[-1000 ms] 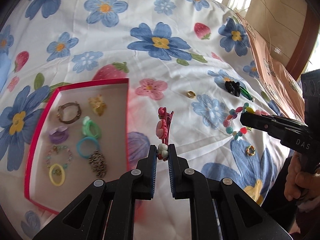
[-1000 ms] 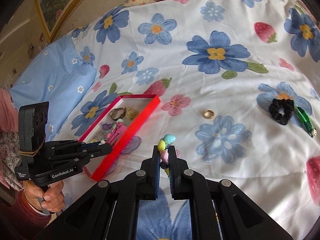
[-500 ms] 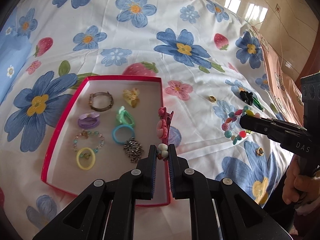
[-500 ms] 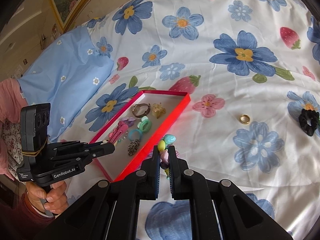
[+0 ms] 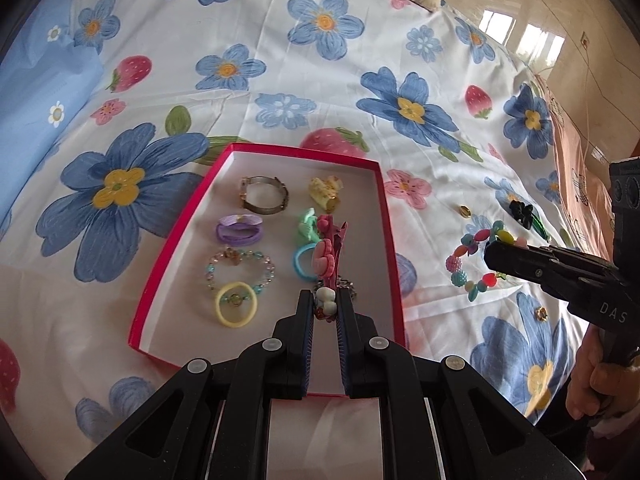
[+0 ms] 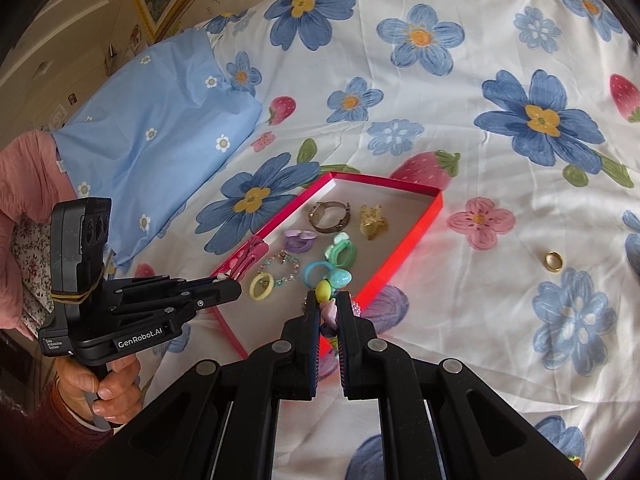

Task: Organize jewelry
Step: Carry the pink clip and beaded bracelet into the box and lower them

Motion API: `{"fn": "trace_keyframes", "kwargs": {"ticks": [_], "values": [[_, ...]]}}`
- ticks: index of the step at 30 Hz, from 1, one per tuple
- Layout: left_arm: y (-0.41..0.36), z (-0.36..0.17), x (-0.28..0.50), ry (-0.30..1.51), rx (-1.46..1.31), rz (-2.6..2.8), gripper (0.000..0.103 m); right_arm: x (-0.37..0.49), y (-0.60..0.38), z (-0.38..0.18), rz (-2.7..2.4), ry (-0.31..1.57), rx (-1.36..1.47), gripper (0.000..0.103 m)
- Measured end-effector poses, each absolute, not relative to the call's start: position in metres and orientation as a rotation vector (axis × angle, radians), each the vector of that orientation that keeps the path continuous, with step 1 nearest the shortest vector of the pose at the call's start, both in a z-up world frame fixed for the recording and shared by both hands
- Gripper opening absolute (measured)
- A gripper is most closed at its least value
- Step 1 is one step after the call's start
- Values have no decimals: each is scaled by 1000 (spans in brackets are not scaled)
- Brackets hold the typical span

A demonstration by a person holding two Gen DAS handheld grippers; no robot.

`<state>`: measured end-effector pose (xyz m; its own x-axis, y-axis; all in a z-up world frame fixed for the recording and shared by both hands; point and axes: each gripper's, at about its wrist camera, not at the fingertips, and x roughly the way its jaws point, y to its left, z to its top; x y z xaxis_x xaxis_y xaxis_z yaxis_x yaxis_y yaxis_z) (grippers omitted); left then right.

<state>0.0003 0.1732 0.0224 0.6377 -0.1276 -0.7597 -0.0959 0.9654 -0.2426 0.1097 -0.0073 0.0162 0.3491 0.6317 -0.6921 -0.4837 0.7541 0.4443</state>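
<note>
Both tongs, "GenRobot.AI" left tongs (image 5: 325, 307) pinching pink hair clip (image 5: 329, 249), "DAS" right tongs (image 6: 328, 312) pinching bead bracelet (image 6: 331, 283), reached red box (image 5: 386, 216).

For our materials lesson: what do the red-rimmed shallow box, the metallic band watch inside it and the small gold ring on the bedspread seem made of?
Red-rimmed shallow box: probably cardboard, thin folded walls, matt pale lining.
Metallic band watch: likely metal, dull silvery links.
Small gold ring: apparently polished metal, bright glint; real gold or plating cannot be told.

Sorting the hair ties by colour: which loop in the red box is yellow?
The yellow loop nearest the box's front-left corner, overlapping the beaded bracelet; the others are purple, green and blue.
</note>
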Motion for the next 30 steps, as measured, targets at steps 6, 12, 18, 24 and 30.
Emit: {"fn": "trace_keyframes", "kwargs": {"ticks": [6, 12, 18, 24, 30], "values": [[184, 18, -3, 886, -289, 2, 10, 109, 11, 16, 761, 982, 155, 7], [195, 12, -5, 897, -311, 19, 10, 108, 28, 17, 789, 983, 144, 7], [204, 9, -7, 902, -324, 39, 10, 107, 45, 17, 822, 988, 132, 7], [215, 4, -9, 910, -345, 66, 10, 107, 64, 15, 858, 994, 118, 7], [221, -2, -7, 935, -340, 101, 10, 106, 85, 7, 893, 1012, 104, 7]]}}
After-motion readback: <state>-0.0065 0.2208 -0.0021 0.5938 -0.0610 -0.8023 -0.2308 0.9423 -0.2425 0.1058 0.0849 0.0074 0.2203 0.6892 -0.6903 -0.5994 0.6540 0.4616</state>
